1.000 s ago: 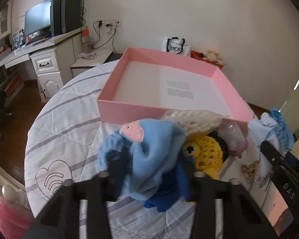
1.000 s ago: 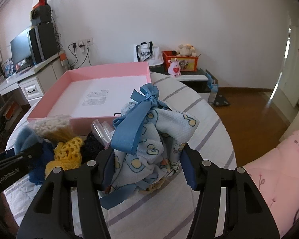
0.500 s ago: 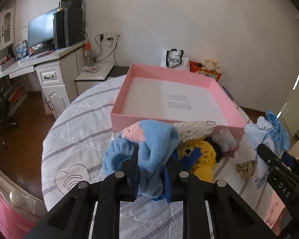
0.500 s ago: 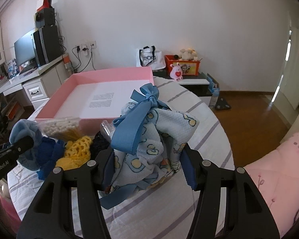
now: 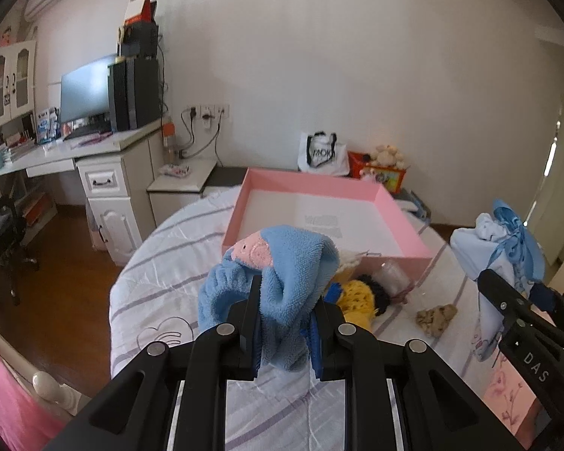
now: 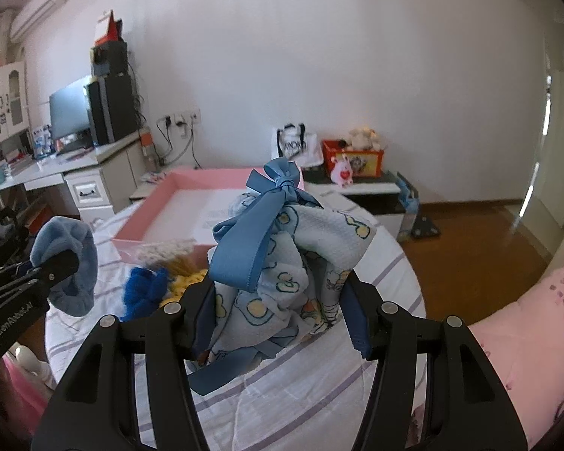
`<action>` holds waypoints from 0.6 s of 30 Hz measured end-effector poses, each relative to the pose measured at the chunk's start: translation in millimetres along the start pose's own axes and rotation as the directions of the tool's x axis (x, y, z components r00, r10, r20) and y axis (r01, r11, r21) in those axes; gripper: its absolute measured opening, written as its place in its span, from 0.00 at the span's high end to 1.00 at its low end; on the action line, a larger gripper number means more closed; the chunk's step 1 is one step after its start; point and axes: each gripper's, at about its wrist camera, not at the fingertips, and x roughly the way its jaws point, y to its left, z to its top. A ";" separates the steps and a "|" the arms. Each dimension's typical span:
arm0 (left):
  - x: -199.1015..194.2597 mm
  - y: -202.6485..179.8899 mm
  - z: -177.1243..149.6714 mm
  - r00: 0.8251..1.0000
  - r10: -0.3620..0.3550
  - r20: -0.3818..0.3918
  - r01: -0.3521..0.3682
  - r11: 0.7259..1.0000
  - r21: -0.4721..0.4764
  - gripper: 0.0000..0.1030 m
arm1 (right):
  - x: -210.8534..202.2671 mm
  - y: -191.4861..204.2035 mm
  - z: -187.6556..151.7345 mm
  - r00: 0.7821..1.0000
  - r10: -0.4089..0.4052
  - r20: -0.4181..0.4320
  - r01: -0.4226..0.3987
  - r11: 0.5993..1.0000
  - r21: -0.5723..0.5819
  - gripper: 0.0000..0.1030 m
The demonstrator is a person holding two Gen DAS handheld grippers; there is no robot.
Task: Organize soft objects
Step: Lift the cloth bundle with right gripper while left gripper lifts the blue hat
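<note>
Both grippers have risen since a second ago: the left one's jaws, then wide around the blue fleece item, have clamped on it and lifted it clear of the pile, while the right load has come up with no change of grip.

Left gripper [image 5: 285, 323]: jaws clenched on the blue fleece item [image 5: 282, 270], which has a pink patch on top and hangs above the striped bedcover [image 5: 161, 274]. Right gripper [image 6: 278, 319]: jaws pressed against both sides of a printed cloth bundle [image 6: 304, 263] tied with a blue ribbon [image 6: 270, 206], held off the cover.

Just beyond, still lying on the cover: a yellow crochet piece [image 5: 357, 300], a dark blue knit piece [image 6: 146, 289], a clear bag of cotton swabs [image 6: 165, 251] against the box wall, and a small beige scrunched thing [image 5: 436, 317] off to one side.

Farther: the pink box [image 5: 387, 210], open, its white floor bare apart from print.

Judgement: transport step, both loads picked and none yet placed. Next move calls for carrying each forward over the near wall, lowering inside, then releasing; the loose ribbon tail [image 6: 222, 372] could snag on the rim.
</note>
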 end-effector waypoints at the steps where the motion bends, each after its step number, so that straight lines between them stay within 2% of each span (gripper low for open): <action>1: -4.9 0.3 -0.1 1.000 0.002 0.009 -0.002 1.000 0.002 0.84 | -6.4 1.0 1.2 1.000 0.004 0.014 -0.004 1.000 -0.003 0.47; 9: -57.3 -5.6 -6.6 0.994 0.025 0.107 -0.027 1.000 0.016 0.84 | -48.8 4.9 6.5 0.994 0.029 0.108 -0.026 0.999 -0.025 0.47; 18: -110.6 -12.6 -26.2 0.976 0.031 0.217 -0.041 0.998 0.042 0.84 | -97.7 7.6 9.3 0.974 0.045 0.221 -0.035 0.998 -0.049 0.46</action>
